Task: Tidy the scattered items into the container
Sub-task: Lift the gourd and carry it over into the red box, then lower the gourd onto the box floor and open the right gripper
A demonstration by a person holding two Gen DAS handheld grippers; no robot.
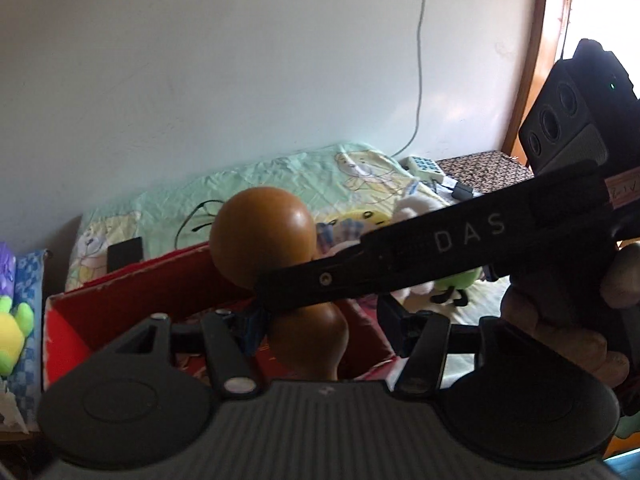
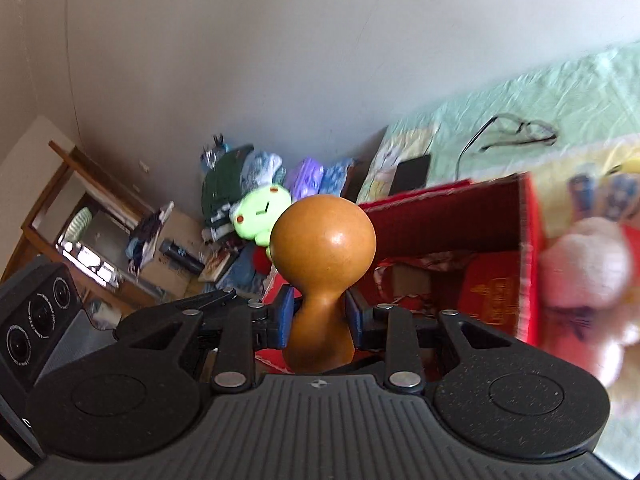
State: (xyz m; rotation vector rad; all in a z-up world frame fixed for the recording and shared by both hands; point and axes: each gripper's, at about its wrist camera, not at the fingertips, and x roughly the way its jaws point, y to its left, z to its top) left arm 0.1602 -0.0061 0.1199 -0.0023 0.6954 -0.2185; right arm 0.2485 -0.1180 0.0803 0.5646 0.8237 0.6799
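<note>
The gourd (image 2: 323, 264), brown and glossy, is pinched at its narrow waist by the right claw (image 2: 318, 314), bulb up, just short of the red box (image 2: 532, 264) at 2 o'clock. The left claw (image 1: 324, 320) stands half spread, and I cannot tell whether it touches the gourd's lower bulb. Best carry it over the box's near wall, lower it inside (the smooth skin could slip), then release.
</note>
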